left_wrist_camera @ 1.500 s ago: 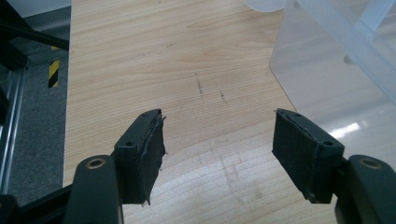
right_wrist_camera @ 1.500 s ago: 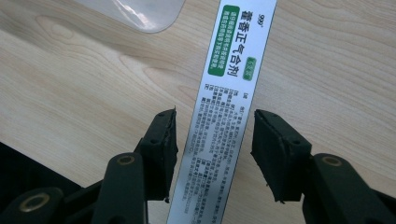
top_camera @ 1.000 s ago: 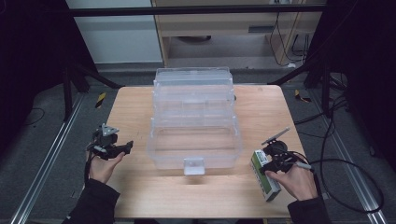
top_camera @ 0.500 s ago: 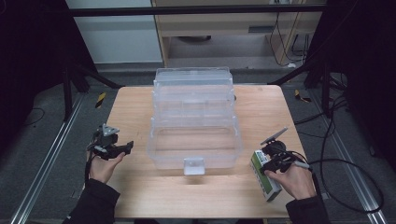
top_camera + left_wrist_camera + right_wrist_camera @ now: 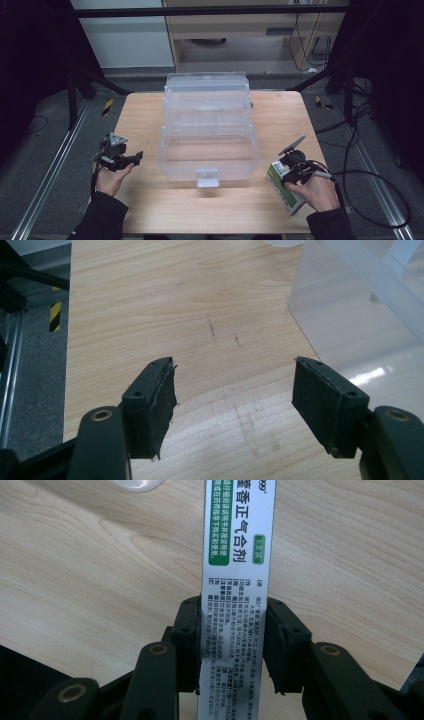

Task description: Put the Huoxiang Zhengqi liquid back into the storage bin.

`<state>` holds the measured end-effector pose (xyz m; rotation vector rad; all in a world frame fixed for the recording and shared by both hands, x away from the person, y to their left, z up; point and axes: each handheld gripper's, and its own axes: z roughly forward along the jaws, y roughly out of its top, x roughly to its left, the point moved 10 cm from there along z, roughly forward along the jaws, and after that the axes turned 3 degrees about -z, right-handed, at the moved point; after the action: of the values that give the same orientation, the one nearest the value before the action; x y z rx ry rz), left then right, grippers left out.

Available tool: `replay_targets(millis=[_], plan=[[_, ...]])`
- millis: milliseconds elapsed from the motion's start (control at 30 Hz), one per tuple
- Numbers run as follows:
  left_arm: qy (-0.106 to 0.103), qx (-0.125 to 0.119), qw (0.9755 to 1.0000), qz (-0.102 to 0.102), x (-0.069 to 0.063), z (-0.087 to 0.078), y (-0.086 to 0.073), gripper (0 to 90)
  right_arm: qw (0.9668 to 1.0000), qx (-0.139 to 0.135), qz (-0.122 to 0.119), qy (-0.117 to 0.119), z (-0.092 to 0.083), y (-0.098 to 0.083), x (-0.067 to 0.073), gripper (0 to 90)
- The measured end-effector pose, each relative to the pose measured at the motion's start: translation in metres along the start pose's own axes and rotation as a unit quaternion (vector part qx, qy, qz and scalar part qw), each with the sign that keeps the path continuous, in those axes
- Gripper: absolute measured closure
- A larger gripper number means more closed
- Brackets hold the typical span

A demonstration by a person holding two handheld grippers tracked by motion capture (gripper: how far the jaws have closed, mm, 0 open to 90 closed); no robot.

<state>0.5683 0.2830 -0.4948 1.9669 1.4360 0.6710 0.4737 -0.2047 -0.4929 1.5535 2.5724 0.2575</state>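
A long white and green carton [image 5: 235, 555] lies on the wooden table near its front right corner [image 5: 284, 189]. My right gripper [image 5: 232, 605] has just been closing its jaws, with the carton between them, and both pads now touch its long sides. In the high view the right gripper [image 5: 291, 172] sits over the carton's far end. My left gripper [image 5: 131, 159] is held low over the table's left side. Its jaws stand wide apart [image 5: 234, 380], with nothing between them and bare wood beneath.
A large clear plastic tiered organiser box [image 5: 207, 125] stands open in the middle of the table [image 5: 145, 115], its front latch toward me. Its wall [image 5: 360, 315] is just right of the left gripper. Cables trail off the table's right edge.
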Motion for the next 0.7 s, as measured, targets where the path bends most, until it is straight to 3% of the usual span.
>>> replay_targets(millis=[333, 700], plan=[[0.0, 0.002, 1.0, 0.001, -0.0003, 0.0009, -0.0006, 32.7, 1.0, 0.003, -0.002, 0.0, -0.0004, -0.0004, -0.0012, 63.6], [0.0, 0.004, 1.0, 0.001, -0.0004, 0.0016, -0.0013, 32.7, 0.9998, -0.02, 0.005, 0.001, -0.008, 0.0014, -0.0055, 63.8]])
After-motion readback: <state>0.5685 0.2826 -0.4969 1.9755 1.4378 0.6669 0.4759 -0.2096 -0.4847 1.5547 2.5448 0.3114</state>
